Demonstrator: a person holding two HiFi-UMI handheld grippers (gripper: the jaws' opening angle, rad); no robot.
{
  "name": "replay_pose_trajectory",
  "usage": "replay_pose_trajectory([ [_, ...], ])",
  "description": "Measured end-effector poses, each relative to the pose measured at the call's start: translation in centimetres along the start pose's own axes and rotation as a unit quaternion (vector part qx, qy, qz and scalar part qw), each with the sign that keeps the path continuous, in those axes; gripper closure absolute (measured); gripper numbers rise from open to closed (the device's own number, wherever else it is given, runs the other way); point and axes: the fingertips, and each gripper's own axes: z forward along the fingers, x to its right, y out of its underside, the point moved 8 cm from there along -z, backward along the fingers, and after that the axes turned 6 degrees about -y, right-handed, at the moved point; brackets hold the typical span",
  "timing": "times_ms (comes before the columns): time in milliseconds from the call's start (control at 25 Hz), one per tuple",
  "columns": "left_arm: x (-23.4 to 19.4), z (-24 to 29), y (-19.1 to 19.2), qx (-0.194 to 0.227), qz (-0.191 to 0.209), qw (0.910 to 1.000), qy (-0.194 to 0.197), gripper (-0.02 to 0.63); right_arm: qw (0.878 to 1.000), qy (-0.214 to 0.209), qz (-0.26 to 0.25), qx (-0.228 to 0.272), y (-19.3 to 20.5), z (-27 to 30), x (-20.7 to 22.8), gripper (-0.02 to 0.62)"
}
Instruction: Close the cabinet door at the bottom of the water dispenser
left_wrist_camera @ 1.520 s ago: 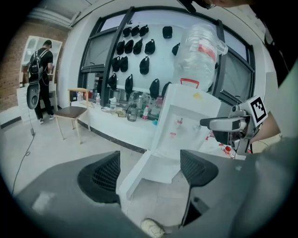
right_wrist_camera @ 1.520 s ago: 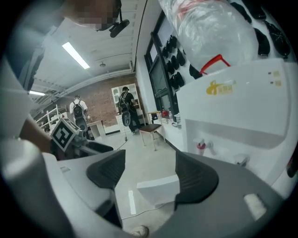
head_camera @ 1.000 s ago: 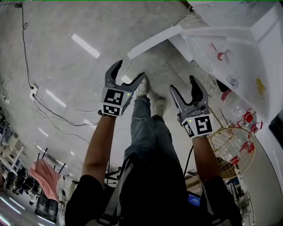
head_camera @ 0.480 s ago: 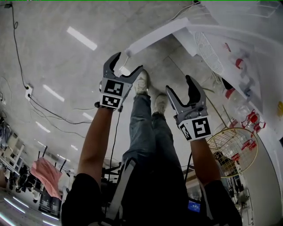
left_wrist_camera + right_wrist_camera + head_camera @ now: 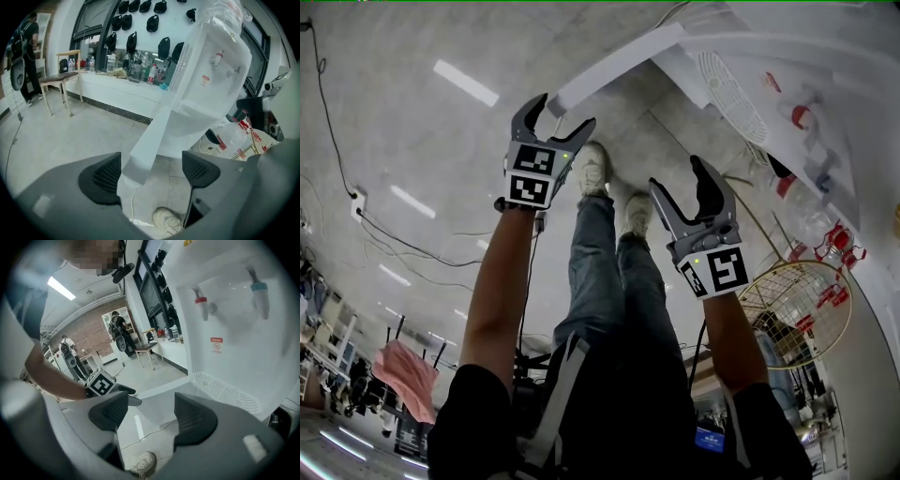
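Observation:
The white water dispenser (image 5: 787,75) (image 5: 211,61) (image 5: 234,333) stands ahead of me. Its bottom cabinet door (image 5: 619,64) (image 5: 150,140) is swung open over the floor. My left gripper (image 5: 562,112) (image 5: 152,171) is open and straddles the door's free edge. The edge sits between the pads, nearer the left one, and I see no pad pressing on it. My right gripper (image 5: 680,178) (image 5: 147,416) hangs to the right in front of the dispenser. Its jaws are closing a little with nothing between them.
My shoes (image 5: 591,169) stand on the floor below the door. A yellow wire basket (image 5: 797,309) lies at the right. A cable and power strip (image 5: 358,197) run along the floor at the left. A wooden chair (image 5: 58,79) stands further off.
The left gripper has moved up the picture to the door's free edge, which now sits between its jaws. The right gripper has shifted only slightly.

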Motion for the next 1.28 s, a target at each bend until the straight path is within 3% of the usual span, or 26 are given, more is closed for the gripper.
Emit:
replay_pose_trajectory([
  [560, 2.6, -0.2, 1.5, -0.030, 0.015, 0.9994, 0.011, 0.190, 0.999, 0.033, 0.032, 0.019, 2.1, -3.2, -1.0, 0.304],
  [1280, 12.7, -0.3, 4.6, -0.066, 0.044, 0.9957, 0.048, 0.195, 0.996, 0.071, 0.036, 0.042, 6.3, -12.1, 1.3, 0.313],
])
